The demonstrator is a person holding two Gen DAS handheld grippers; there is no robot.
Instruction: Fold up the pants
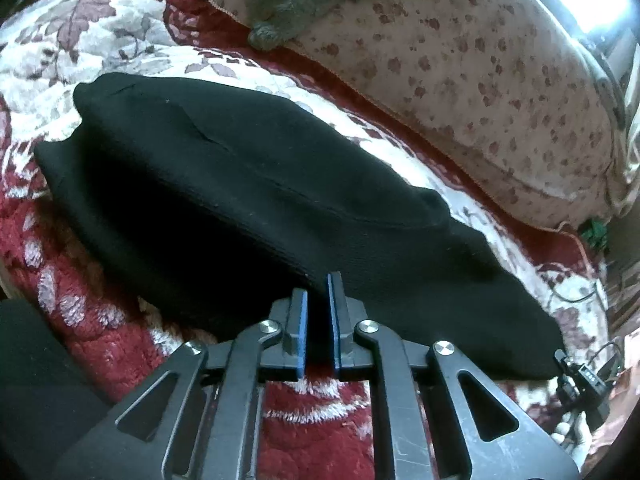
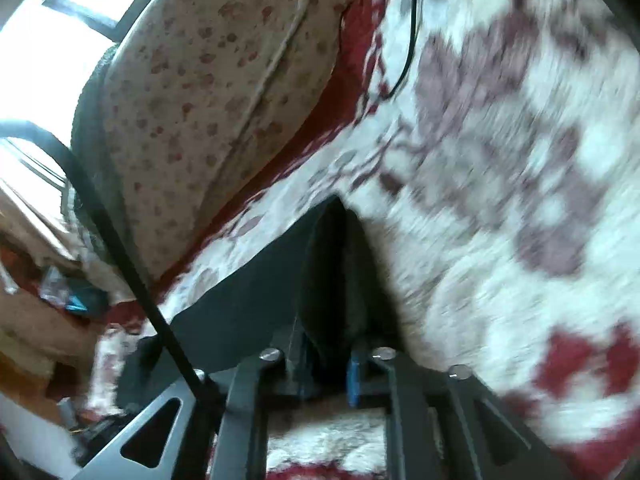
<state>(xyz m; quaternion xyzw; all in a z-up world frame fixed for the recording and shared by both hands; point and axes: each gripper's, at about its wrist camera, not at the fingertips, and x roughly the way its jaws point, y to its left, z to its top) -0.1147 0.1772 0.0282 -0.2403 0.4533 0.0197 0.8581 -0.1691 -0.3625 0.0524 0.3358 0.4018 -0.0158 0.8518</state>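
Left wrist view puts my left gripper (image 1: pixel 318 312) nearest, its blue pads a narrow slot apart at the near edge of the black pants (image 1: pixel 256 184); I cannot tell whether cloth is pinched there. On the right wrist view, my right gripper (image 2: pixel 326 364) has a dark fold of the pants (image 2: pixel 332 280) between its pads, seemingly grasped, though blur leaves me unsure. Both ends look held to keep the fold aligned, I judge. Beyond lies the red-and-white floral blanket (image 1: pixel 100 40), then a spotted cushion (image 1: pixel 480 80) and a bright window (image 2: pixel 36 40).
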